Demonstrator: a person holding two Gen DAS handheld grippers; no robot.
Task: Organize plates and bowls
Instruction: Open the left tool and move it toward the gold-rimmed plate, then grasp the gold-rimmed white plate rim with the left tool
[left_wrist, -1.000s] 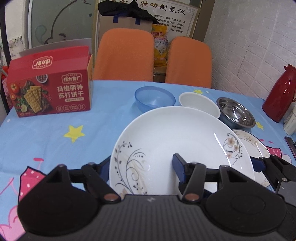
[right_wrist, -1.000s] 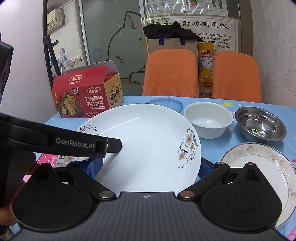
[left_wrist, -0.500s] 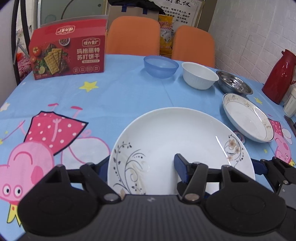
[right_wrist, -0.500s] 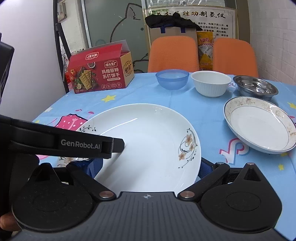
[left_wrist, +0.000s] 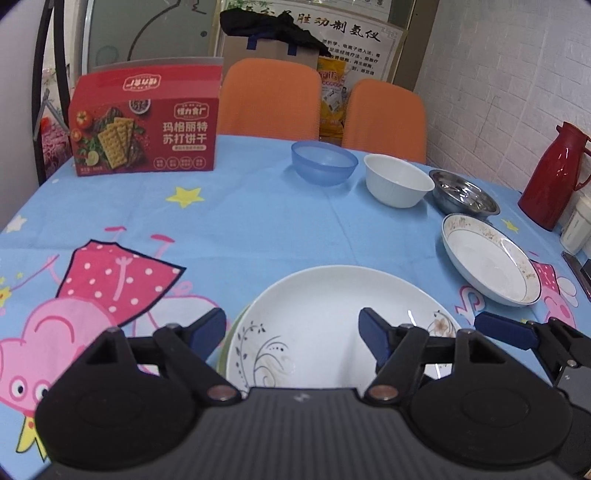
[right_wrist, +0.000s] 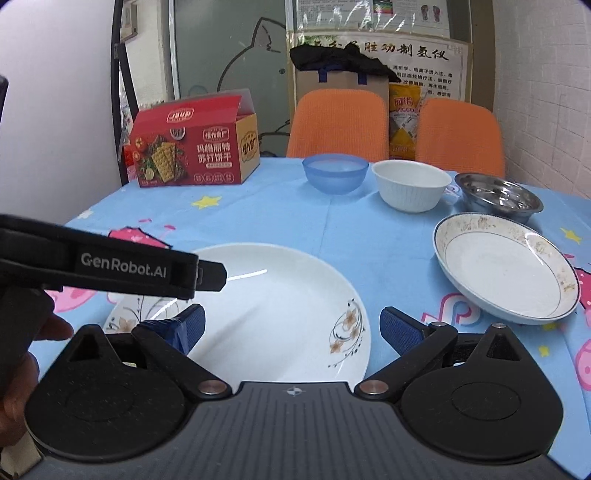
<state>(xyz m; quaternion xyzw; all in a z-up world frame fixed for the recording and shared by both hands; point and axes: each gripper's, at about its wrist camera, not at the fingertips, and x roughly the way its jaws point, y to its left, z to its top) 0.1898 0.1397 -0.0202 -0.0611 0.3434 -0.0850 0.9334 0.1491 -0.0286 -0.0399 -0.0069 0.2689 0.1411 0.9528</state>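
Since the earlier frames the big white plate (left_wrist: 332, 317) has come down from in front of the bowls onto the near part of the bench (left_wrist: 258, 229), and the left gripper (left_wrist: 291, 330) has let go of its rim. Its jaws are opening now; the plate's near-left edge lies between them, and the blue pads stand clear of it. The right gripper (right_wrist: 291, 326) is closing slightly, but its jaws are wide; the plate's near-right rim sits between them, and I cannot tell whether the pads touch it.

Being round, the plate has no long axis. It lies flat and face up, with its flower sprig (right_wrist: 345, 330) on the right side and a dark scroll pattern (left_wrist: 264, 345) on the left. A thin greenish edge shows under its left rim in the left view.

Further right sits a smaller plate (right_wrist: 506, 266) with a brown-patterned rim, apart from the big one. Behind them stand a blue bowl (right_wrist: 335, 173), a white bowl (right_wrist: 410, 184) and a steel bowl (right_wrist: 498, 195) in a row, all upright. A red cracker box (left_wrist: 146, 125) stands at the far left, and a red jug (left_wrist: 554, 175) at the far right.
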